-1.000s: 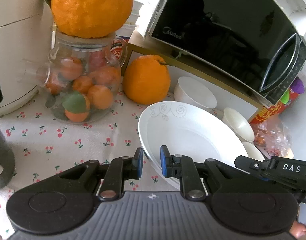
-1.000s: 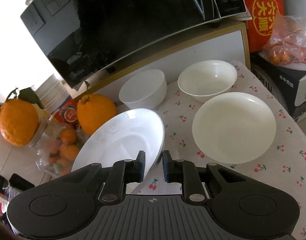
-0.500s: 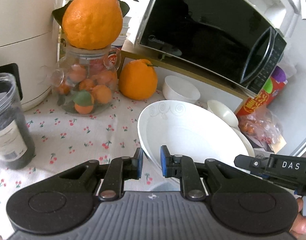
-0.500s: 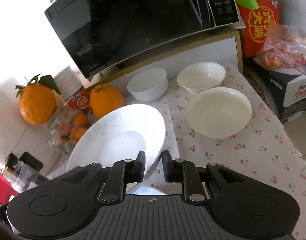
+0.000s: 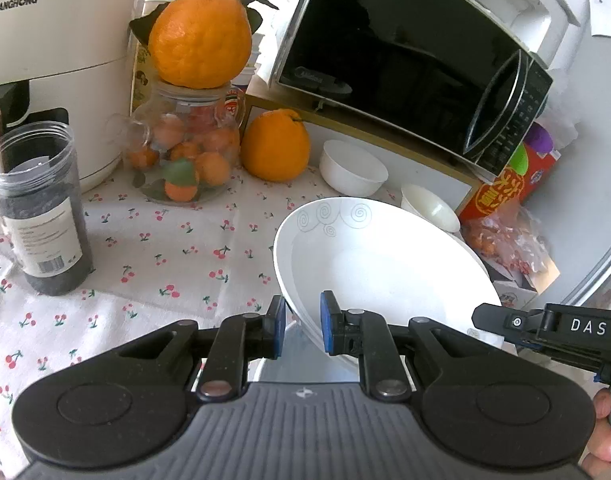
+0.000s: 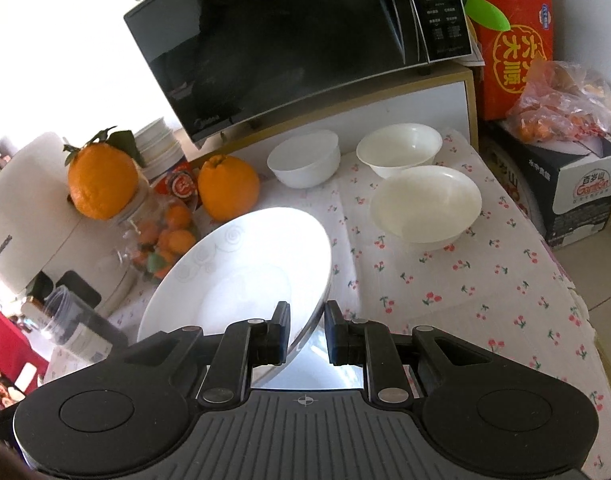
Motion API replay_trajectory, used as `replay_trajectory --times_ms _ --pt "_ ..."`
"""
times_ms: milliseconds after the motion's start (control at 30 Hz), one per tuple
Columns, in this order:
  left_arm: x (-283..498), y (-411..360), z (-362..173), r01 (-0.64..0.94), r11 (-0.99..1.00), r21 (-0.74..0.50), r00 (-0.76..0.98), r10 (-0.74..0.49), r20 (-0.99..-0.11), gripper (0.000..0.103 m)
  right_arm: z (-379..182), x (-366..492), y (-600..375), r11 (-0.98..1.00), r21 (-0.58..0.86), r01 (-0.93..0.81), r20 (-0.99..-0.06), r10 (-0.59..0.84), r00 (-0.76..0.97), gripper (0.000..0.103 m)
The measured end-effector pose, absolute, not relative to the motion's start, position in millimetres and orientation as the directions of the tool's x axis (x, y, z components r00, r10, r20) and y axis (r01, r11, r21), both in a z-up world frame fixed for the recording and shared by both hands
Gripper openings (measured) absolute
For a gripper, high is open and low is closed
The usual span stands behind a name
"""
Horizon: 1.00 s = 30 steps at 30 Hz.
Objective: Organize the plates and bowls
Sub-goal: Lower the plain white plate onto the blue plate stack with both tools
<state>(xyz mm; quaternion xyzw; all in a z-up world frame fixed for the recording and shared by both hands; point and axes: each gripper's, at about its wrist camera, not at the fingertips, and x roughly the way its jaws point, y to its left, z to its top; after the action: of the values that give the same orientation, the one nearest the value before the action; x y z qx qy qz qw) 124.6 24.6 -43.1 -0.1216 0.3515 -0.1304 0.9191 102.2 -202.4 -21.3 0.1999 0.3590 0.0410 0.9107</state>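
**Holding the swirl plate over the cloth**

Both grippers clamp the swirl-patterned plate (image 5: 381, 264): left gripper (image 5: 302, 330) on one rim edge, right gripper (image 6: 306, 332) on the other. It hangs tilted in front of the microwave (image 6: 289, 44), near the cream plate (image 6: 425, 204).

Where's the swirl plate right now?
The swirl plate is tilted above the tablecloth, its rim between both grippers' jaws, left of the shallow bowl.
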Motion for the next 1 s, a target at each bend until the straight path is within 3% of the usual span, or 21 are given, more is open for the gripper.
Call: replay_trajectory --times_ms 1000 --pt "71 22 -63 0.21 0.953 -0.219 0.663 -0.304 -0.684 0.016 -45 48 -191 0.95 0.307 0.052 -0.736 0.202 0.647 0.018"
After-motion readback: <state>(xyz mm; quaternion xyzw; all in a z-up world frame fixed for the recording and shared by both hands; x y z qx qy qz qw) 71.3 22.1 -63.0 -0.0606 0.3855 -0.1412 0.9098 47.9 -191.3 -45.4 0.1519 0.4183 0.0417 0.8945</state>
